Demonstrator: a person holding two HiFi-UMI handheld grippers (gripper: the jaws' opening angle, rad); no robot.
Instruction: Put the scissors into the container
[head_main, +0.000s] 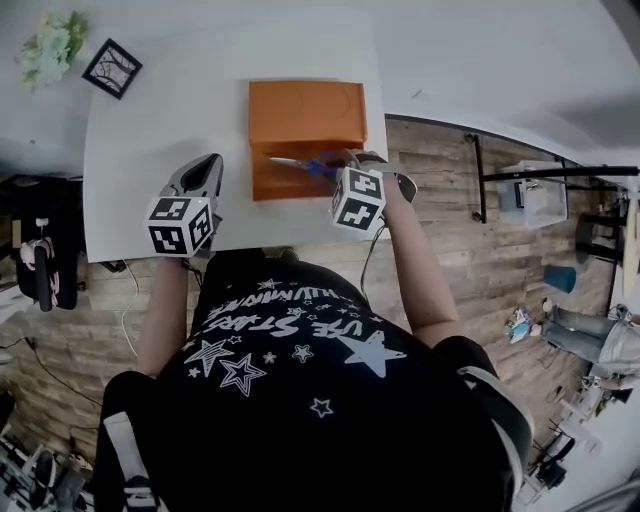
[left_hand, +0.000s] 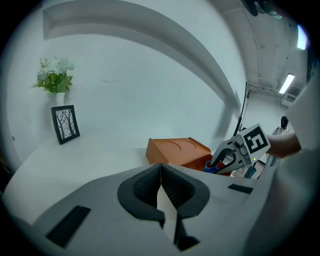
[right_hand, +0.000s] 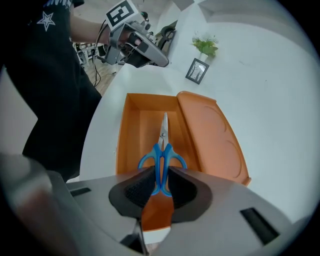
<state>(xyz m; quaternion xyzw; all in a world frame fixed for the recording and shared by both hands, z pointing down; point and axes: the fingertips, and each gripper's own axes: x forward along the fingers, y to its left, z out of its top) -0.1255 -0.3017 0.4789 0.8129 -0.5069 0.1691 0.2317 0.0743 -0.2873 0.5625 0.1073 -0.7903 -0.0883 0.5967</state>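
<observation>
Starting far left in the head view, white flowers (head_main: 48, 48) and a small black picture frame (head_main: 112, 68) sit at the back corner of the white table (head_main: 140, 130), close together and well apart from everything else. The left gripper (left_hand: 160, 175) is over the table's front part, left of the container. Its jaws are pressed together with nothing between them. Cannot tell whether it touches the tabletop.

The orange container (head_main: 290, 185) sits near the table's right side and is open, with its lid (head_main: 305, 112) folded flat on the table behind the tray. In the right gripper view the tray is on the left, the lid on the right, and the tray looks bare inside.

The right gripper (right_hand: 161, 176) is at the container's front right edge, jaws clamped on the scissors (right_hand: 163, 145) at the blue handles. The handle loops stick out past the pads and the metal blades are closed, pointing away from the gripper along the tray. The scissors are over the open tray; cannot tell whether the tips touch its floor.

The person wears a black shirt (head_main: 300, 400) with white stars, both bare forearms reaching forward. A wood floor (head_main: 470, 250) shows right of the table.
</observation>
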